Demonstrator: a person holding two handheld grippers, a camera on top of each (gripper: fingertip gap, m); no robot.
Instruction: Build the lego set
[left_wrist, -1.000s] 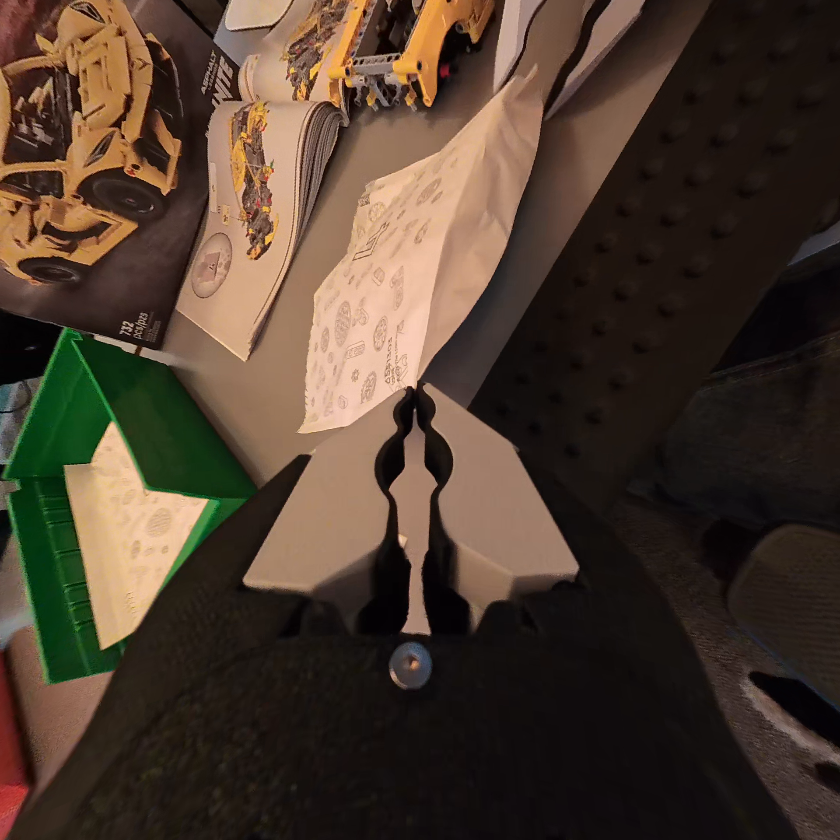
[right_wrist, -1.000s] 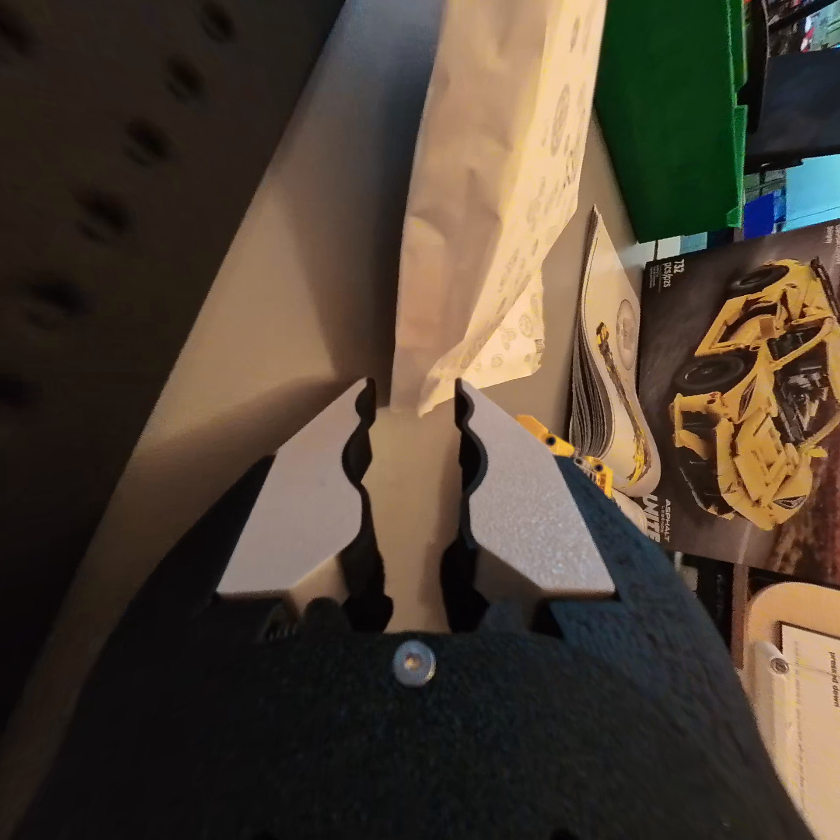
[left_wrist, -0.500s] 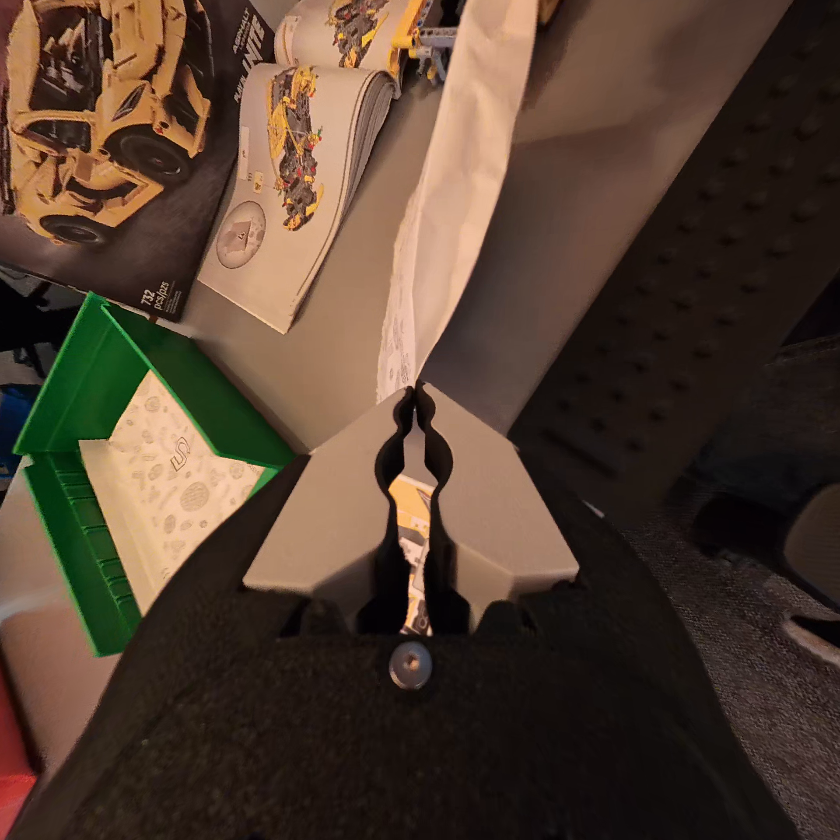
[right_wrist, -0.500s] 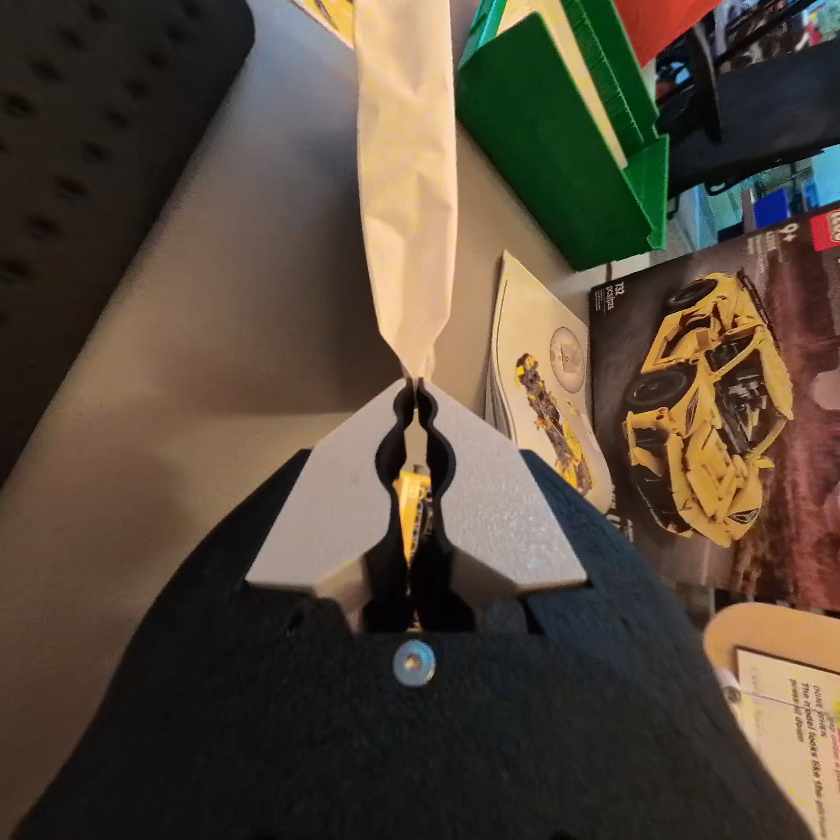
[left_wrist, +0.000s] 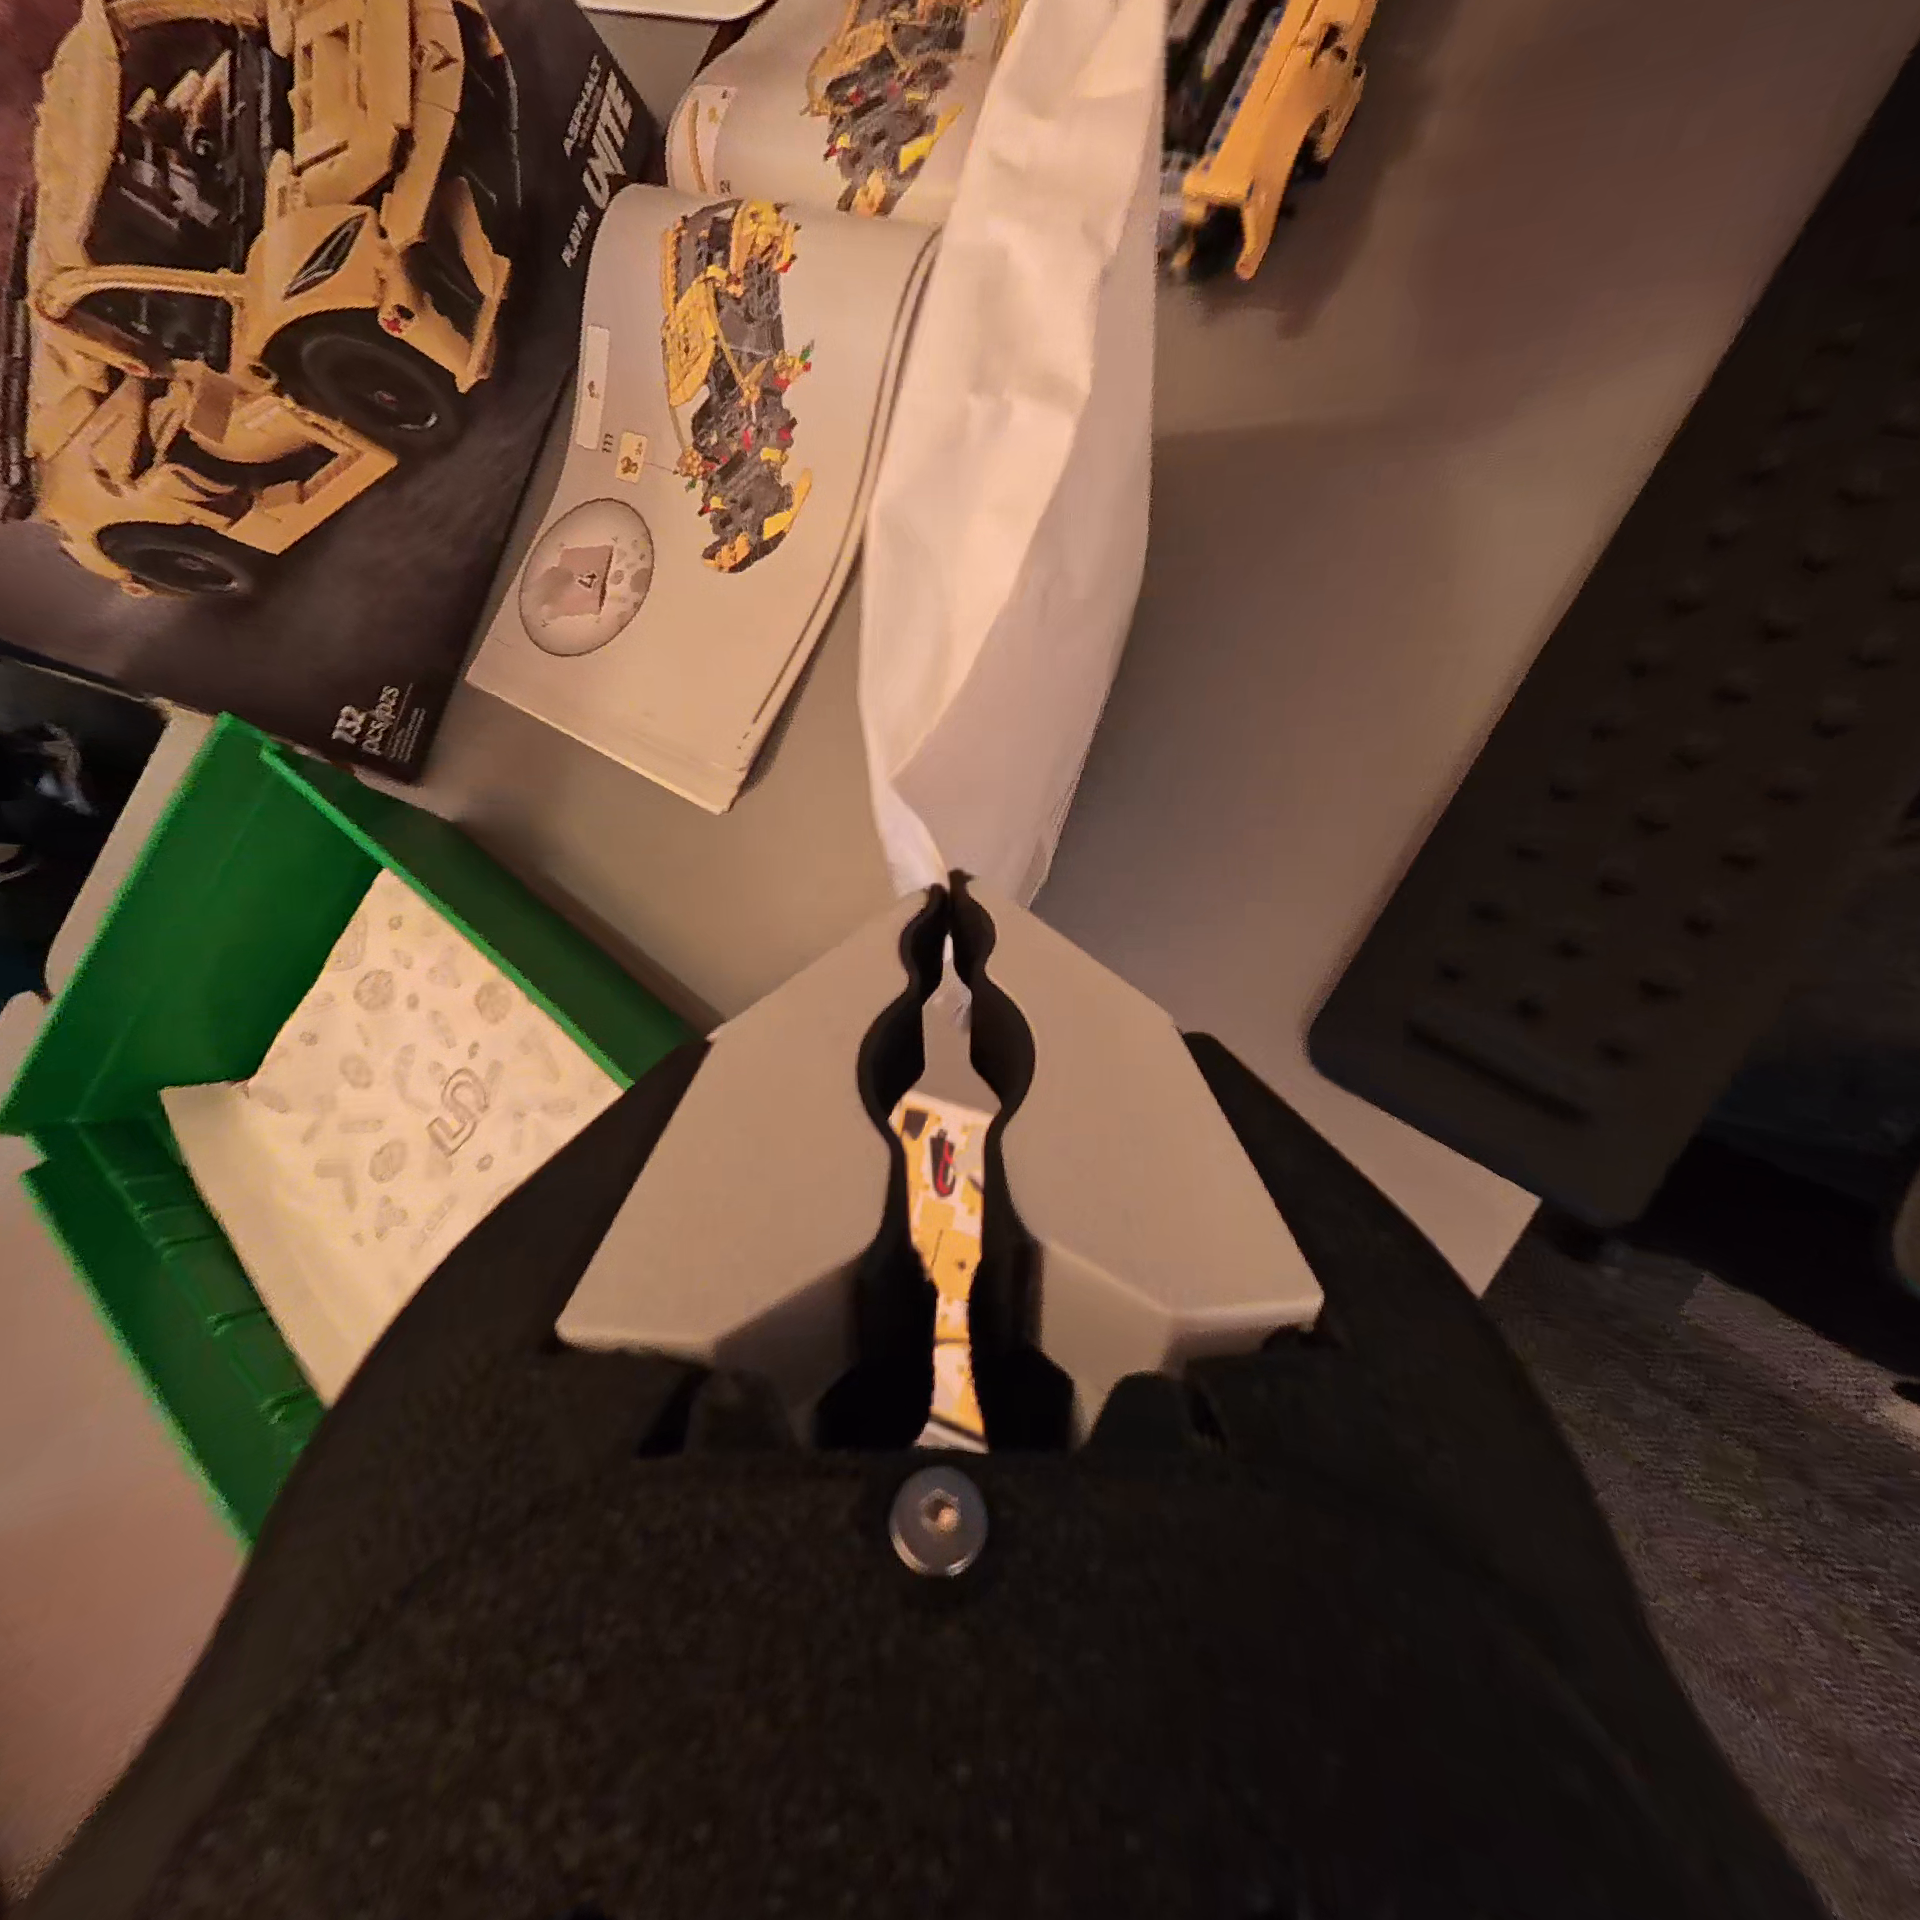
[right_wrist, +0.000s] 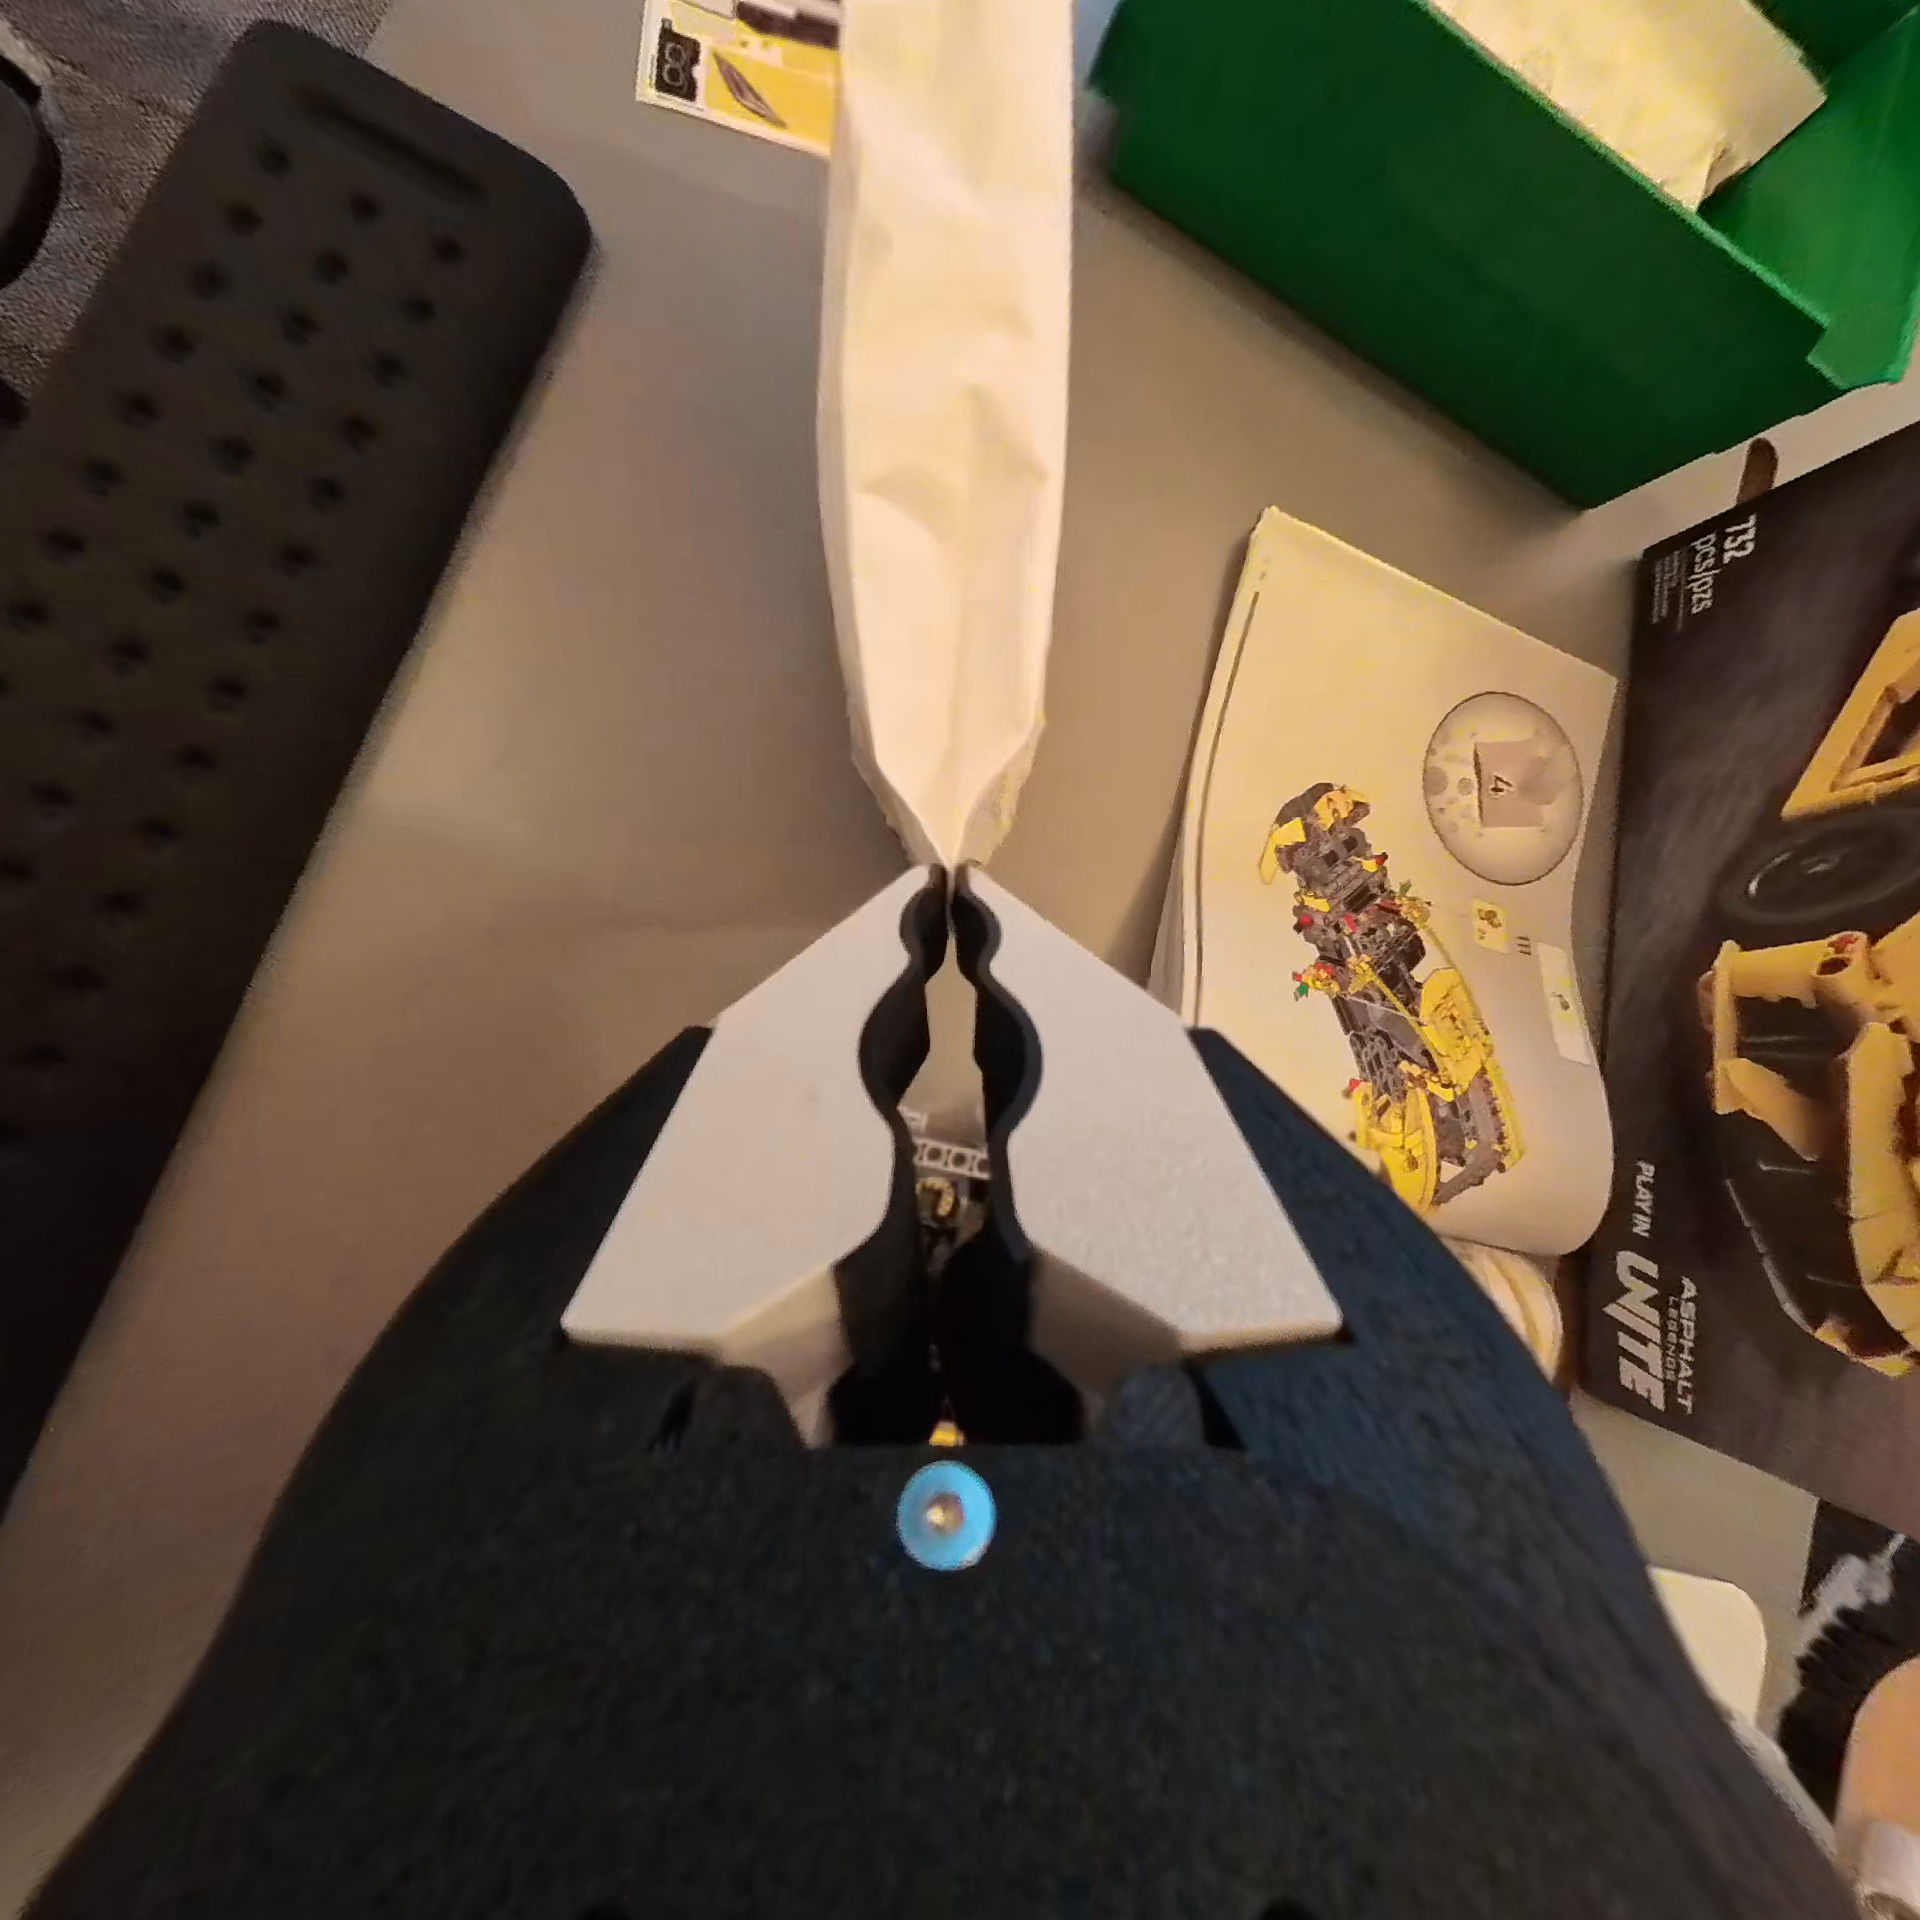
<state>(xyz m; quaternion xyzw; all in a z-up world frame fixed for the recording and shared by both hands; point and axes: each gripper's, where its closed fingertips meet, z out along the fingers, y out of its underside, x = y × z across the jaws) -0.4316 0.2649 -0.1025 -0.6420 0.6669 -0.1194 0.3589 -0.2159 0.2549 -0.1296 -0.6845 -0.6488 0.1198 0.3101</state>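
A white paper parts bag (left_wrist: 1023, 436) hangs stretched above the grey table between my two grippers. My left gripper (left_wrist: 952, 891) is shut on one end of it. My right gripper (right_wrist: 948, 881) is shut on the other end of the bag (right_wrist: 945, 416). The partly built yellow car model (left_wrist: 1262, 125) stands at the far edge in the left wrist view. The open instruction booklet (left_wrist: 717, 457) lies left of the bag, and it also shows in the right wrist view (right_wrist: 1392, 883).
A green bin (left_wrist: 197, 1039) holds another white parts bag (left_wrist: 416, 1132); the bin also shows in the right wrist view (right_wrist: 1475, 239). The set's dark box (left_wrist: 249, 301) lies beside the booklet. A black studded mat (left_wrist: 1662, 675) lies along the table's edge. A sticker sheet (right_wrist: 738, 73) lies beyond. Some 25 centimeters of space lies between my two pairs of fingers.
My right gripper has shut on the bag's free end. Both grippers have lifted the bag off the table and pulled it taut between them.
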